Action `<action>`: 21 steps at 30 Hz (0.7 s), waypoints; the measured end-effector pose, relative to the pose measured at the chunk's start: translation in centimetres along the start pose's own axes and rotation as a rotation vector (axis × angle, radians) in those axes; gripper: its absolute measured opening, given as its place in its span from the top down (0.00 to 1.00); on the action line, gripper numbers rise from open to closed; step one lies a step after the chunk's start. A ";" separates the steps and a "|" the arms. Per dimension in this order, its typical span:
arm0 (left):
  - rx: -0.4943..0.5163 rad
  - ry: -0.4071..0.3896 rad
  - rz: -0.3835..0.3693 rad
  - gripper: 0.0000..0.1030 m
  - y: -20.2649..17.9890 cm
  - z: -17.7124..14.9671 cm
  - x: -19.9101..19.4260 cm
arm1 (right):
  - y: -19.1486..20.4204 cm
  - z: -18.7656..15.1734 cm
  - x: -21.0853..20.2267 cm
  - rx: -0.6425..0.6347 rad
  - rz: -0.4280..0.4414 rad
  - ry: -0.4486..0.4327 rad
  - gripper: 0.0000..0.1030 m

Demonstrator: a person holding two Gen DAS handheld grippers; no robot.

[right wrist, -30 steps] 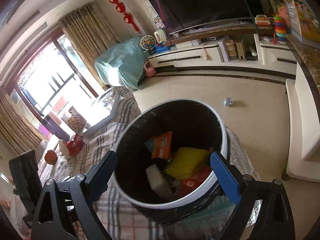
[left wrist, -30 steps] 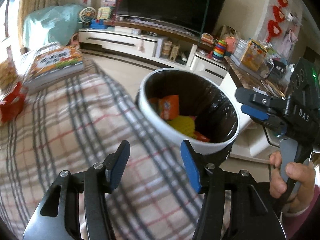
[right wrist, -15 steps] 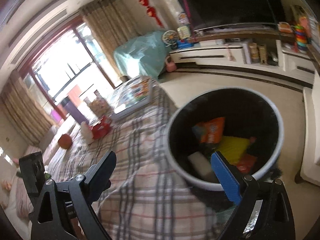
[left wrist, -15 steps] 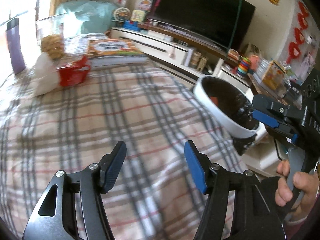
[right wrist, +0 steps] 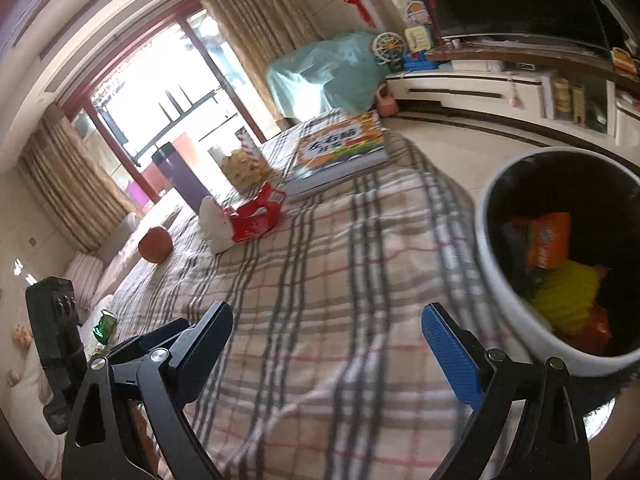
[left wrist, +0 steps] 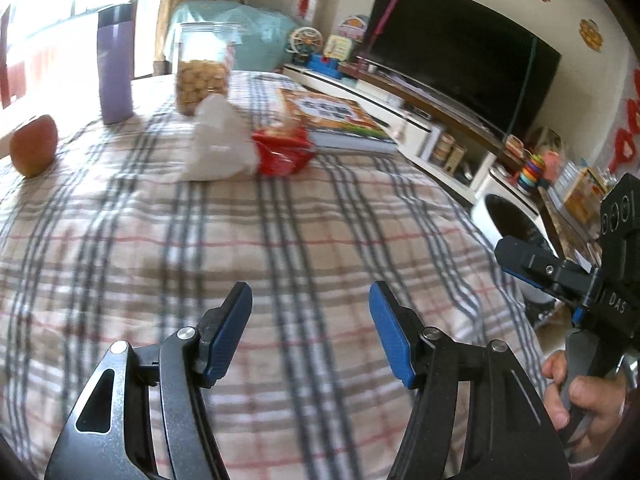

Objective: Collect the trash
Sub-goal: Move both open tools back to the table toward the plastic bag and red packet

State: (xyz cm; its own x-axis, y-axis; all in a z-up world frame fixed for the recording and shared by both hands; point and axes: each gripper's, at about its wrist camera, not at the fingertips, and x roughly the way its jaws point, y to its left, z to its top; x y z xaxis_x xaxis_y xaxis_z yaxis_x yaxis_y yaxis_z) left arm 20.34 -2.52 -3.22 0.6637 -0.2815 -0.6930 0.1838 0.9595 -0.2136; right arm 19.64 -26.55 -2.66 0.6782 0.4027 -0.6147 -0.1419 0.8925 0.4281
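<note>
Lying toward the far end of the plaid tablecloth [left wrist: 280,220] are a crumpled white tissue [left wrist: 218,148] and a red snack wrapper [left wrist: 282,150], the two touching, the wrapper on the tissue's right in the left wrist view. Just behind them a large picture book [left wrist: 340,120] is lying flat, and a clear jar of snacks [left wrist: 202,68] and a purple tumbler [left wrist: 115,64] are standing upright further back. An apple [left wrist: 34,145] is sitting well apart to the left. Nothing is standing between the grippers and the trash pieces, only open cloth.

The white trash bin [right wrist: 516,288] with a black liner is sitting at the table's right edge; inside it an orange packet [right wrist: 548,238] and something yellow [right wrist: 568,292] are showing. A television [left wrist: 460,44] is standing on a low cabinet beyond the table.

The left gripper [left wrist: 310,330] is hovering low over the near cloth, its jaws spread wide, gripping nothing and touching nothing. The right gripper [right wrist: 326,340] is likewise hanging above the cloth just beside the bin, jaws spread wide and empty. In the left wrist view the right hand [left wrist: 582,404] is wrapping its fingers round the gripper's handle, the tool pointing out across the table.
</note>
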 end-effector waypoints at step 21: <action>0.030 0.003 0.104 0.30 6.7 4.9 4.0 | 3.8 3.2 8.8 -0.015 0.067 0.075 0.19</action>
State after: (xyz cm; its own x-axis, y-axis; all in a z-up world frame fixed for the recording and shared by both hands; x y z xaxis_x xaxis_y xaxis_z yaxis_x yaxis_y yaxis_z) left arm 27.82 2.87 -4.07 0.6783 -0.1802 -0.7123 0.1357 0.9835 -0.1196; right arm 27.34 -20.27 -4.35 0.6111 0.4748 -0.6334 -0.1962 0.8660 0.4599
